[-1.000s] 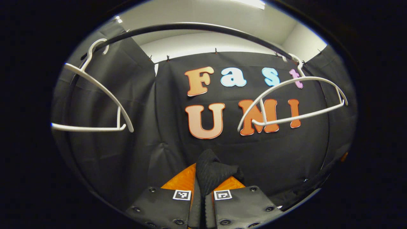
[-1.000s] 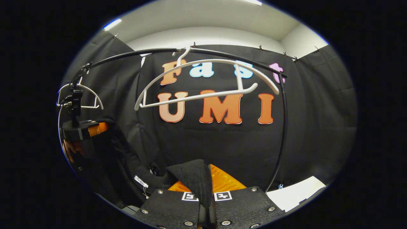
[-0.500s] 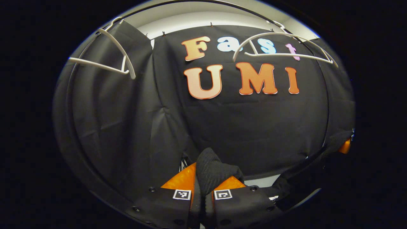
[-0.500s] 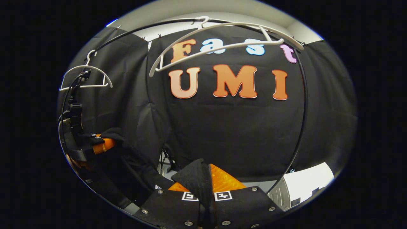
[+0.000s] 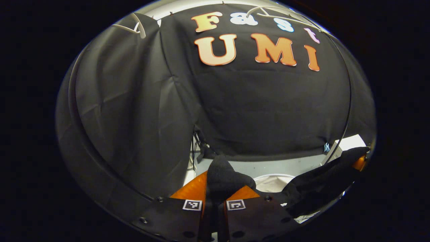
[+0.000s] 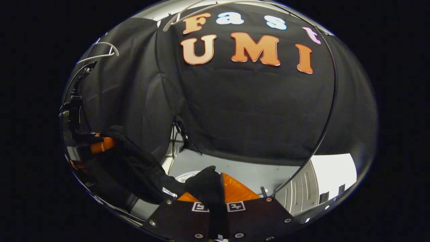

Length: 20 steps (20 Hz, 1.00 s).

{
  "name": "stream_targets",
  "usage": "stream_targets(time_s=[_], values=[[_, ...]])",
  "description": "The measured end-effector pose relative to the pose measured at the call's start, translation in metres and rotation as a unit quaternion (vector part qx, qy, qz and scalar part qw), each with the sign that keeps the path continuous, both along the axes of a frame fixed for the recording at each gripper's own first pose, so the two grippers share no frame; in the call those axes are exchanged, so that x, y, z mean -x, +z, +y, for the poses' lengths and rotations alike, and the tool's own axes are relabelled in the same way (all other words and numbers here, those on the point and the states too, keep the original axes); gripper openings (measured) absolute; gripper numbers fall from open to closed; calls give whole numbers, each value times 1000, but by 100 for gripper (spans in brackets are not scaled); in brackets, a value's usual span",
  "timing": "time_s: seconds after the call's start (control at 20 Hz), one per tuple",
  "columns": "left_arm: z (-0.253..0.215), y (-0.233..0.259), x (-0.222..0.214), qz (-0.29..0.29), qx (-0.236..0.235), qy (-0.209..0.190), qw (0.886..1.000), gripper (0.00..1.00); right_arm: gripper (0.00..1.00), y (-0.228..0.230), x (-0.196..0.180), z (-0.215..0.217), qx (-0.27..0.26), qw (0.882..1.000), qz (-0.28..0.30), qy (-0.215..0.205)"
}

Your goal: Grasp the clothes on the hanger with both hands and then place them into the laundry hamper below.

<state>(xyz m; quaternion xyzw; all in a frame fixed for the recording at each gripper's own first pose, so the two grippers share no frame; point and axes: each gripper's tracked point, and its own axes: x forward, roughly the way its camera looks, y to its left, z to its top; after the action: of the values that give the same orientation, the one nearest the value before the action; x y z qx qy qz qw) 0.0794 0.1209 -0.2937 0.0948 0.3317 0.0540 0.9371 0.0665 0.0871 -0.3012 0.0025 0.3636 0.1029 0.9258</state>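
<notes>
A black garment point(image 5: 221, 173) is pinched between the fingers of my left gripper point(image 5: 221, 184), which is shut on it. From there the cloth stretches right point(image 5: 319, 186) to the right gripper point(image 5: 361, 163) at the view's edge. In the right gripper view, my right gripper point(image 6: 215, 189) is shut on another fold of the garment point(image 6: 205, 183). The cloth sags left point(image 6: 134, 164) to the left gripper point(image 6: 99, 147), held by a hand. The white rim of the laundry hamper point(image 5: 272, 175) shows just below the hanging garment, and also as a curved edge point(image 6: 183, 175). Bare white hangers point(image 5: 136, 28) point(image 6: 100, 50) hang high above.
A black rack pole point(image 5: 347, 111) point(image 6: 327, 114) curves down at the right. A white slatted unit point(image 6: 319, 183) stands on the grey floor point(image 6: 242, 169) at the right. Black booth cloth point(image 5: 134, 111) closes the back and sides.
Both grippers have come down with the garment held between them. The hangers and rail have slid to the top of both views, and the floor and hamper rim have come into sight.
</notes>
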Motion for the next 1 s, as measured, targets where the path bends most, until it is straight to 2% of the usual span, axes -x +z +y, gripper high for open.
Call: stream_targets(time_s=[0.15,0.4,0.45,0.6,0.65,0.7,0.75,0.8,0.85,0.9,0.95,1.0], values=[[9,-37,15,36,-10,3,999,13,11,-29,11,0,0,999,33,-4],[8,-81,39,95,7,14,995,13,14,-56,24,5,5,998,63,-3],[9,-86,42,100,5,12,995,13,8,-57,26,6,4,998,66,-2],[12,-90,43,108,3,16,994,19,13,-70,36,6,5,996,87,0],[15,-95,47,113,3,22,993,22,19,-72,37,5,6,996,91,-1],[17,-100,49,118,7,26,993,29,14,-72,37,7,4,996,91,-2],[15,-103,51,125,14,27,992,33,25,-70,38,10,0,996,90,-1],[14,-109,53,133,16,30,991,49,30,-71,41,11,0,996,92,1],[18,-115,60,142,13,34,989,66,41,-74,41,14,1,995,95,3],[17,-121,64,153,15,35,987,83,47,-77,44,12,2,995,98,4],[17,-125,70,160,14,36,986,100,58,-79,46,12,2,995,101,5],[15,-129,74,168,18,34,985,99,55,-81,49,13,1,994,106,4]])
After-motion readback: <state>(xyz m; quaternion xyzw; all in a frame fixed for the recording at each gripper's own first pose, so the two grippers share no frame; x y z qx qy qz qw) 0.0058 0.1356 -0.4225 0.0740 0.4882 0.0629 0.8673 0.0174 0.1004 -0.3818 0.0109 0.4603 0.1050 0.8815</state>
